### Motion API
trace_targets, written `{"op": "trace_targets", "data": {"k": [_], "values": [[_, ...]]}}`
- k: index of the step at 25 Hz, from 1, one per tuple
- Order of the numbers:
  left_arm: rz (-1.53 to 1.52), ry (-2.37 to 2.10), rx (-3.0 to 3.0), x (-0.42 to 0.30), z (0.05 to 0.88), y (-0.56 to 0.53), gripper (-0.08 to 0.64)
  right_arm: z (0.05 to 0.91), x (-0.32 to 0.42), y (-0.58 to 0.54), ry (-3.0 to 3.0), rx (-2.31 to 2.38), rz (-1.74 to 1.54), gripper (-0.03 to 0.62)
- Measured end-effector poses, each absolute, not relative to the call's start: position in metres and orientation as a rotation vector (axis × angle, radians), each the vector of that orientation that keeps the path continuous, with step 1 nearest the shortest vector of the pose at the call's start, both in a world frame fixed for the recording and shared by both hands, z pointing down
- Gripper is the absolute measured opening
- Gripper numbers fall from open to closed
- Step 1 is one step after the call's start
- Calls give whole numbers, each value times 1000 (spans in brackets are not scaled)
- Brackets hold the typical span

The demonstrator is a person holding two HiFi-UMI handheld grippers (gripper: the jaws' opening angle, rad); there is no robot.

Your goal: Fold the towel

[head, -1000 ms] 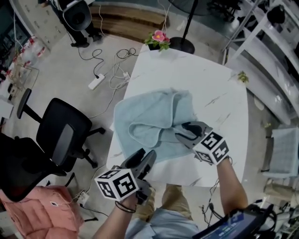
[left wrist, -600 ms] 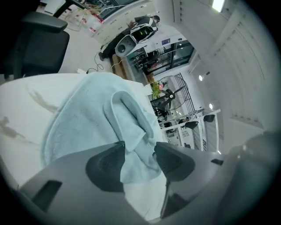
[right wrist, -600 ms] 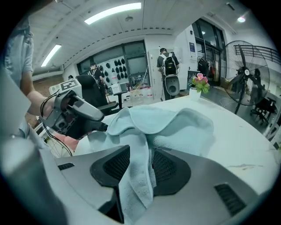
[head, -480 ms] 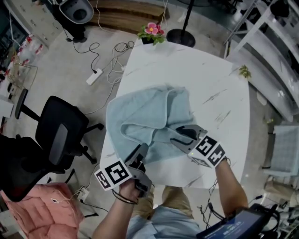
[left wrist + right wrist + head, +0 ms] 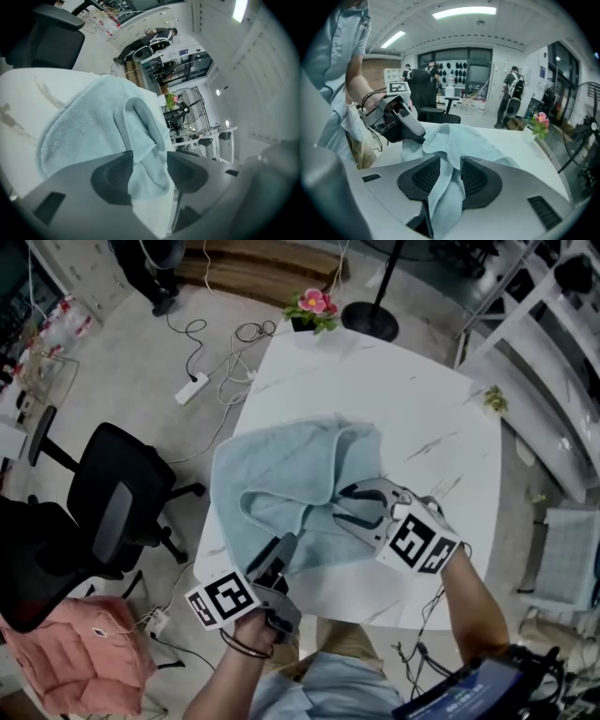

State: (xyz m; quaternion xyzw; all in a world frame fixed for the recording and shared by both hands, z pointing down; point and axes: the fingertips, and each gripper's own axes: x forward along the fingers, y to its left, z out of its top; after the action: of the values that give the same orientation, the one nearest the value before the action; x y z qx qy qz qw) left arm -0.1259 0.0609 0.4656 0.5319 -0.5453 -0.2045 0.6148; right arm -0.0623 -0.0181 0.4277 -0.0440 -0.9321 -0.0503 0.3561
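Starting at the near edge of the white tabletop, the left gripper has its fingers wide, having just eased open a little. A loose flap of the pale blue towel lies between them, but the pads do not appear to press on it. Just beyond, the right gripper has been closing. Its ribbed fingers stand narrow, pinching a bunched fold of terry cloth that hangs down through the gap.

The towel lies rumpled over the near half of the tabletop, partly doubled on itself, and its left side reaches or slightly overhangs the tabletop's left edge.

It looks light, soft and completely limp. It will sag from any hold, keep no shape of its own, and drag its lower layers along when one part is pulled. The looped pile should give the pads plenty of friction, so slipping seems unlikely, and nothing about it is fragile. The best holds are probably two corners or the hem of one edge, taken as a single layer with the grippers well apart, so the edge hangs straight. A pinch in a bunched middle, like the right one now, risks carrying hidden folds along.

Farther off, a potted pink flower stands at the far corner, well apart from the towel. An office chair and a power strip are on the floor beyond.
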Motion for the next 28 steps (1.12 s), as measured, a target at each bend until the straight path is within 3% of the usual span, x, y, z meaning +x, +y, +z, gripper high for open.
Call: {"op": "trace_targets", "data": {"k": [2, 6, 10, 15, 16, 19, 22, 24, 28], "values": [[-511, -1241, 1200, -120, 463, 57, 256, 429, -69, -14, -2397, -208, -172, 150], [-593, -1262, 1094, -123, 478, 49, 252, 436, -84, -6, -2378, -327, -231, 150], [-621, -1313, 973, -131, 495, 52, 40, 448, -91, -8, -2344, -382, -262, 149], [-593, -1342, 993, -134, 494, 56, 9, 461, -95, -13, -2302, -405, -302, 109], [-584, -1352, 1013, -135, 490, 57, 14, 463, -96, -13, -2297, -411, -300, 109], [-631, -1350, 1069, -132, 476, 50, 261, 465, -97, -13, -2292, -436, -292, 114], [-612, -1367, 1057, -131, 482, 43, 311, 467, -98, -13, -2294, -447, -292, 114], [-608, -1392, 997, -135, 491, 43, 253, 467, -99, -13, -2299, -457, -289, 114], [-587, -1427, 882, -142, 510, 54, 20, 470, -99, -16, -2290, -471, -301, 114]]}}
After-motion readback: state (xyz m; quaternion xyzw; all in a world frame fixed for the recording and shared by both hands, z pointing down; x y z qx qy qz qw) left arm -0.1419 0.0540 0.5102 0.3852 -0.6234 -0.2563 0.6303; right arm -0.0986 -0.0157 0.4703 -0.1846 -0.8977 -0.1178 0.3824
